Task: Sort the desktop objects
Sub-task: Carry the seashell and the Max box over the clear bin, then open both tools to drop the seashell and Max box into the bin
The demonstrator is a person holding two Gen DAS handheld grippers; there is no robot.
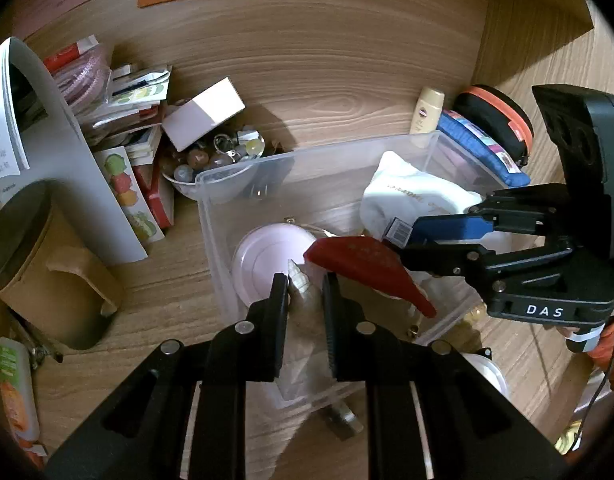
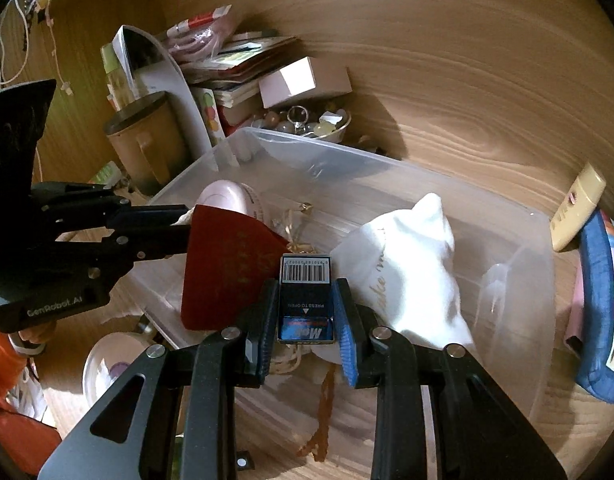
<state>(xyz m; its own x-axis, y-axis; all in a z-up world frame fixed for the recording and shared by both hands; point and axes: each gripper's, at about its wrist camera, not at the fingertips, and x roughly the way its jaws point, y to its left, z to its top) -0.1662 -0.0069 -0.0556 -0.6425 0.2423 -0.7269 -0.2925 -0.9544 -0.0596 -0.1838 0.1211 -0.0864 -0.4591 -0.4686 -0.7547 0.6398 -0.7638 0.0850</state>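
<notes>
My left gripper [image 1: 305, 280] is shut on a pale spiral seashell [image 1: 303, 294], held over the near left end of a clear plastic bin [image 1: 211, 216]. My right gripper [image 2: 305, 284] is shut on a small dark blue tin with a barcode [image 2: 305, 276], above the middle of the bin [image 2: 387, 164]. The left wrist view shows the right gripper [image 1: 401, 236] coming in from the right with the tin [image 1: 399, 232]. Inside the bin are a red flat card [image 1: 363, 266], a pink round case [image 1: 263, 260] and a white cloth bag [image 1: 411, 196].
Left of the bin are a bowl of beads [image 1: 211, 162], a white box [image 1: 205, 114], stacked booklets [image 1: 123, 184] and a brown cylindrical holder [image 1: 39, 256]. To its right are a cream bottle [image 1: 427, 114], a blue pouch [image 1: 483, 144] and a black-and-orange round case [image 1: 501, 118].
</notes>
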